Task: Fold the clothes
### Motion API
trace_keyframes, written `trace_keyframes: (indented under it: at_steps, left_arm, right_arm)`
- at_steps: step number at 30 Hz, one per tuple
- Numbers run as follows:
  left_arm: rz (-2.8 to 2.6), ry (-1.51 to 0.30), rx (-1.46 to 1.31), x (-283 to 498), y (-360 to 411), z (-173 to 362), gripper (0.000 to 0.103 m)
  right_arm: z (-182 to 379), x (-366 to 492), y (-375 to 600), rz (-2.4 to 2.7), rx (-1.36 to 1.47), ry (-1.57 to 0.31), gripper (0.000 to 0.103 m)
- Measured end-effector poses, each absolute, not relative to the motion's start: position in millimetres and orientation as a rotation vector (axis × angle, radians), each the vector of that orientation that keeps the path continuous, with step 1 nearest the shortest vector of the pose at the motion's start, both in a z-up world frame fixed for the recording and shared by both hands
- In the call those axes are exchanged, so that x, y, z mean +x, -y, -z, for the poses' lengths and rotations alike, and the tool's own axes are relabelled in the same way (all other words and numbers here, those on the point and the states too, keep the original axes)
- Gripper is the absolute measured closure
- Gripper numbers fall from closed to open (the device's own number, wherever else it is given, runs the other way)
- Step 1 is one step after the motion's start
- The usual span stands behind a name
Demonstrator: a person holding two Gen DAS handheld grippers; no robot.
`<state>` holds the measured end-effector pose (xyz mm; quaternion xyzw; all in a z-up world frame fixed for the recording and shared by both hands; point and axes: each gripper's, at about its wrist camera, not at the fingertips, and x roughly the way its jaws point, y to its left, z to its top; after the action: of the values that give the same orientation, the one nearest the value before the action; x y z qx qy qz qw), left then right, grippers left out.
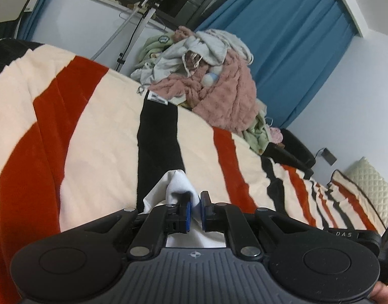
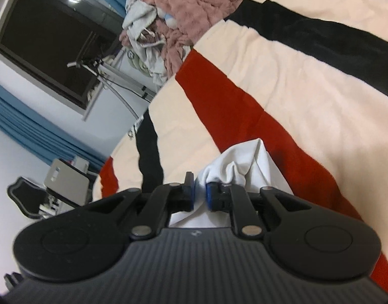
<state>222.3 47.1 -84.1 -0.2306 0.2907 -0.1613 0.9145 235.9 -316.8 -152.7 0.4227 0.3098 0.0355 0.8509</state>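
Observation:
My left gripper (image 1: 195, 206) is shut on a bunched edge of a white garment (image 1: 177, 183), held just above the striped blanket (image 1: 97, 136). My right gripper (image 2: 199, 194) is shut on another part of the white garment (image 2: 244, 160), over a red stripe of the blanket (image 2: 282, 81). In both views most of the garment is hidden under the gripper body. A pile of unfolded clothes (image 1: 209, 76), pink, grey and green, lies at the far edge of the bed; it also shows in the right wrist view (image 2: 173, 10).
The bed is covered by a cream, red and black striped blanket. Blue curtains (image 1: 290, 38) and a dark window (image 2: 49, 40) are behind the bed. A quilted pillow (image 1: 371, 190) lies at the right. A chair (image 2: 29, 197) stands beside the bed.

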Motion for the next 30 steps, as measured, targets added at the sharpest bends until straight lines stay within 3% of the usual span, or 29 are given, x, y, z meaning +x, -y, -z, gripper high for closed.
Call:
trace_keyframes:
  at_steps: [2,3,5,7,11,12,14,17,24,30]
  left_arm:
    - [0.347,-0.621,-0.462,224,-46,84,0.079]
    - [0.356,-0.625,-0.453,222,-46,82,0.071]
    - [0.369,-0.619,-0.426,215,-45,75,0.031]
    - [0.374,-0.584,-0.377,201,-41,66,0.021]
    - [0.39,-0.583,-0.274,180,-29,57,0.02]
    - [0.389,-0.59,-0.255,177,-26,58,0.02]
    - [0.367,-0.615,-0.201,177,-18,63,0.02]
    - [0.345,-0.652,-0.133,185,-5,76,0.02]
    - [0.313,-0.705,-0.05,206,10,104,0.02]
    - [0.313,-0.679,-0.019,186,8,93,0.02]
  right_arm:
    - [151,234,313,-0.126,0.895,-0.662,0.045]
    - [149,231,311,-0.159,0.894,-0.662,0.037]
    - [139,221,303,-0.221,0.87,-0.655,0.025]
    - [129,206,294,-0.252,0.809,-0.655,0.025]
    - [117,174,280,-0.228,0.659,-0.613,0.029]
    - [116,172,276,-0.222,0.606,-0.613,0.034]
    - [118,177,270,-0.192,0.52,-0.626,0.054]
    - [129,196,265,-0.134,0.426,-0.663,0.066]
    - [165,249,251,-0.057,0.278,-0.735,0.07]
    - [151,227,247,-0.065,0.257,-0.706,0.067]
